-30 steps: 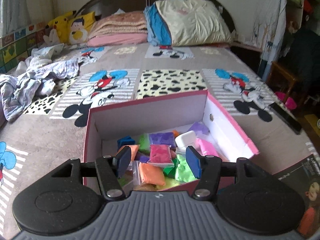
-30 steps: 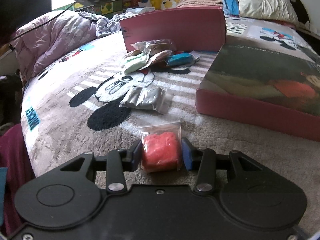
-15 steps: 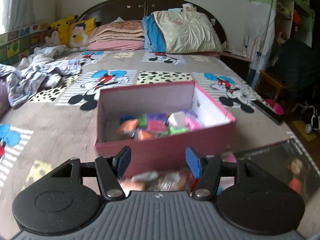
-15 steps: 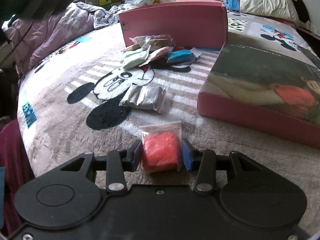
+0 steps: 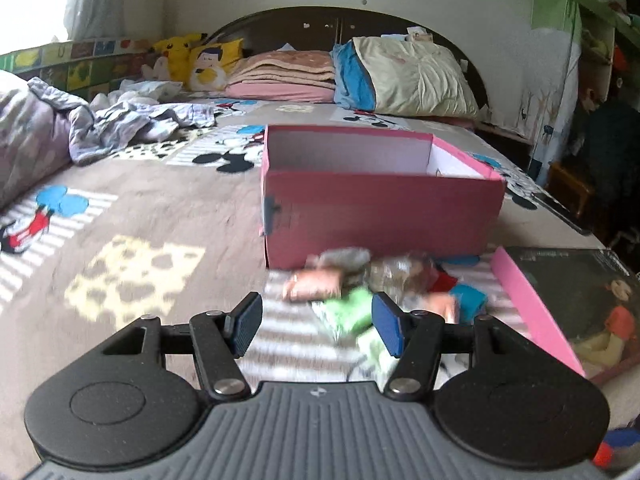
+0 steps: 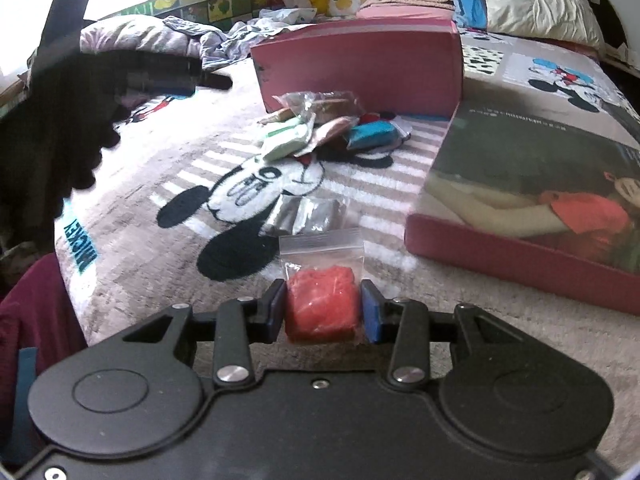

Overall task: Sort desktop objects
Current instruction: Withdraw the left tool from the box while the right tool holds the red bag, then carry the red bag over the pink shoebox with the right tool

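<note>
The right gripper has its fingers clamped on a red clay bag, squeezed at both sides so the loose plastic top stands clear ahead of the fingertips; it looks ready to be carried to the pink box far beyond them on the bed. The left gripper has its fingers apart and empty, aimed at the pile of bags just ahead, a green bag lying nearest the right finger, probably the next pick.
</note>
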Demonstrator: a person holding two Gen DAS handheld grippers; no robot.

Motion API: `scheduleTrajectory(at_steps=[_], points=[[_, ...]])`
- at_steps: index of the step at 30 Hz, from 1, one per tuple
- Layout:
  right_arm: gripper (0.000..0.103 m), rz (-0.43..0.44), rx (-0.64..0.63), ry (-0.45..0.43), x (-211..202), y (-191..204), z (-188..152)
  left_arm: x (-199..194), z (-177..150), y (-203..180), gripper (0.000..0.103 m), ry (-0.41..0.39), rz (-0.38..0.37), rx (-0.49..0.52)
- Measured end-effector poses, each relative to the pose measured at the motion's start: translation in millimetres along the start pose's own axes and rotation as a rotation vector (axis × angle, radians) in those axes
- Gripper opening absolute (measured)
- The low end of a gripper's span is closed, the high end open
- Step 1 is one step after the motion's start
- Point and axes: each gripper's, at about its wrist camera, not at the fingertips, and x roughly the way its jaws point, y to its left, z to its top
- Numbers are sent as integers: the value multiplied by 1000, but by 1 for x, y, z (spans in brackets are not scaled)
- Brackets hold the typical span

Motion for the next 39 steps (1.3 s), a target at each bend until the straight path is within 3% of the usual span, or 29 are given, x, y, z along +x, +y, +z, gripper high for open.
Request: scheduleTrajectory(at_steps=[6, 17, 27, 33, 39], points=[[38, 10, -5, -6, -9, 4, 8, 2, -37, -8, 59, 22, 12, 25], [38, 9, 21, -51, -22, 1, 43, 10, -62, -14, 59, 24, -6, 37], [38, -26, 17, -141, -12, -9, 116, 20, -74, -16, 64, 36, 7, 48], [38, -68, -62, -177, 10, -12, 166, 24, -73, -15, 67, 55, -2, 49], [38, -99, -99, -206, 32, -18, 210, 13, -71, -15, 68, -15, 2, 42]])
